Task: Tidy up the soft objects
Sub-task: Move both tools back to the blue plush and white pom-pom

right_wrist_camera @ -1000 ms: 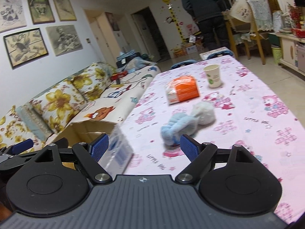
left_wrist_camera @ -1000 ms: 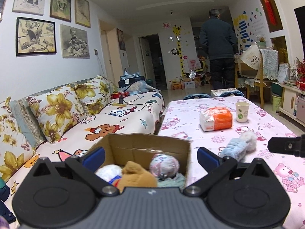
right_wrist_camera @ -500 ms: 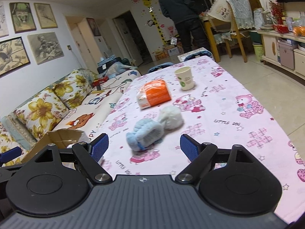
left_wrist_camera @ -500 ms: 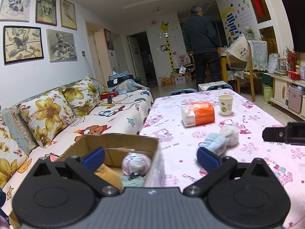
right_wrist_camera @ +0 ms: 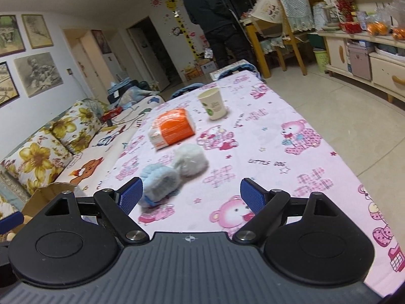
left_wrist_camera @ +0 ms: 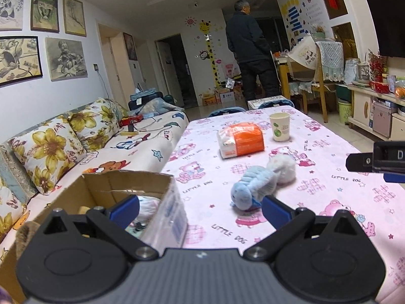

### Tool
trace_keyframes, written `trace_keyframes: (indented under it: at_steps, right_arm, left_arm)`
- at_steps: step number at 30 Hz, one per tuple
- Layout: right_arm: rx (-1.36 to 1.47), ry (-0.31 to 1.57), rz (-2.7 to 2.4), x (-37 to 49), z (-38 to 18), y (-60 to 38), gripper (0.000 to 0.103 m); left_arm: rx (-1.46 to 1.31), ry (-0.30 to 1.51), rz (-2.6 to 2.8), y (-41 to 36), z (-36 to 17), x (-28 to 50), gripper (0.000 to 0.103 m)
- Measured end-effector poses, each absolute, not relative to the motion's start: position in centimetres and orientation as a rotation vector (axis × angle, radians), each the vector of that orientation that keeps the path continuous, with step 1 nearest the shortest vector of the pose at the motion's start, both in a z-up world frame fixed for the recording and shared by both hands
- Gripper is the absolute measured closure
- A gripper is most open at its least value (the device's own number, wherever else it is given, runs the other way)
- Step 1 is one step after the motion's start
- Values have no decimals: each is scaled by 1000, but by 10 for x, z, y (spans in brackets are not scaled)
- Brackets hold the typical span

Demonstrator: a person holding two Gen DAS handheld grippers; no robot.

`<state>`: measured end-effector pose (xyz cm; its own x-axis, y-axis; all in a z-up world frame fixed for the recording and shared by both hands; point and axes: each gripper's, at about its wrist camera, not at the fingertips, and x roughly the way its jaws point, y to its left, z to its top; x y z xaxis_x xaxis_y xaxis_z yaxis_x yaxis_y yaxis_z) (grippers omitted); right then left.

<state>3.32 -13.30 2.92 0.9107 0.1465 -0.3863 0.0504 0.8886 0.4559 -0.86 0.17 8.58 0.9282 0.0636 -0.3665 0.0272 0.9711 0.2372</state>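
A light blue fluffy soft toy (left_wrist_camera: 253, 187) (right_wrist_camera: 158, 181) lies on the pink tablecloth (left_wrist_camera: 329, 190) (right_wrist_camera: 265, 152), touching a white fluffy ball (left_wrist_camera: 283, 166) (right_wrist_camera: 191, 160) behind it. An open cardboard box (left_wrist_camera: 126, 185) (right_wrist_camera: 48, 192) stands at the table's left edge with soft items inside. My left gripper (left_wrist_camera: 200, 210) is open and empty, between the box and the blue toy. My right gripper (right_wrist_camera: 191, 197) is open and empty, just short of the blue toy; it shows at the right edge of the left wrist view (left_wrist_camera: 379, 160).
An orange and white packet (left_wrist_camera: 240, 139) (right_wrist_camera: 173, 128) and a paper cup (left_wrist_camera: 279, 126) (right_wrist_camera: 212, 103) stand farther back on the table. A sofa with floral cushions (left_wrist_camera: 63, 139) runs along the left. A person in dark clothes (left_wrist_camera: 250, 50) stands beyond the table.
Both grippers have swung to the right, away from the box and towards the blue toy and white ball. Both stay open and empty.
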Motion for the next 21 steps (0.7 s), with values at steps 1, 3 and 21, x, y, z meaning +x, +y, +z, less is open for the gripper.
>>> trace_keyframes:
  at_steps: [1,3,21]
  right_arm:
    - [484,430,46,35,28,-134,0]
    - [497,435,34,38,26,-138,0]
    - [608,512,-37,57,-3,-165,0]
  left_arm:
    - [242,384,13,0,84,-7,1]
    - [234,391,-3,-4,80,-4,1]
    - [247,415,-172,-42,21,99,1]
